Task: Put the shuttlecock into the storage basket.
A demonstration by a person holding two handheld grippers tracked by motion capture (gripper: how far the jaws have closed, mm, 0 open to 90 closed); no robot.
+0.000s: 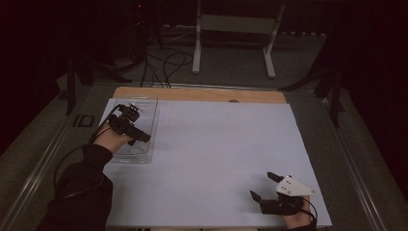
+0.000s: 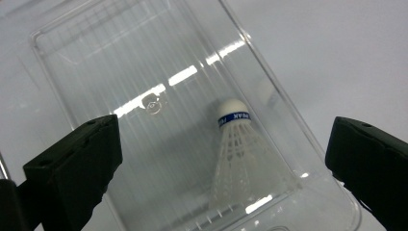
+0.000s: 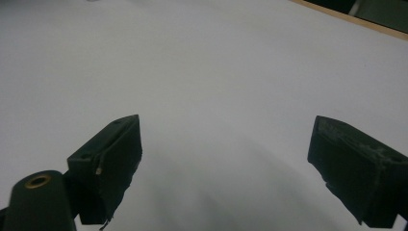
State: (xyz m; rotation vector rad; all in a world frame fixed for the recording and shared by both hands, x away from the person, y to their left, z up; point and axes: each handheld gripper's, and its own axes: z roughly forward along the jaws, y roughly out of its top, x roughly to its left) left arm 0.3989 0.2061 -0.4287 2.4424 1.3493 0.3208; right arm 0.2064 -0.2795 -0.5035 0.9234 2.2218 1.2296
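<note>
A white shuttlecock (image 2: 238,154) with a blue band under its cork lies inside a clear plastic box (image 2: 77,62), cork pointing away from the camera. My left gripper (image 2: 223,168) hangs above the box with both jaws wide apart, and the shuttlecock rests between and below them, untouched. From above, the left gripper (image 1: 137,129) hovers over the same clear box (image 1: 144,156) at the table's left. At the front right corner, my right gripper (image 1: 263,186) rests open over the white sheet, and the right gripper view (image 3: 223,159) has nothing between the jaws.
A large white sheet (image 1: 216,144) covers the table, with a wooden edge (image 1: 202,94) along the far side. Beyond the table stand a white frame (image 1: 235,38) and loose cables on the floor. Dark stands flank both sides.
</note>
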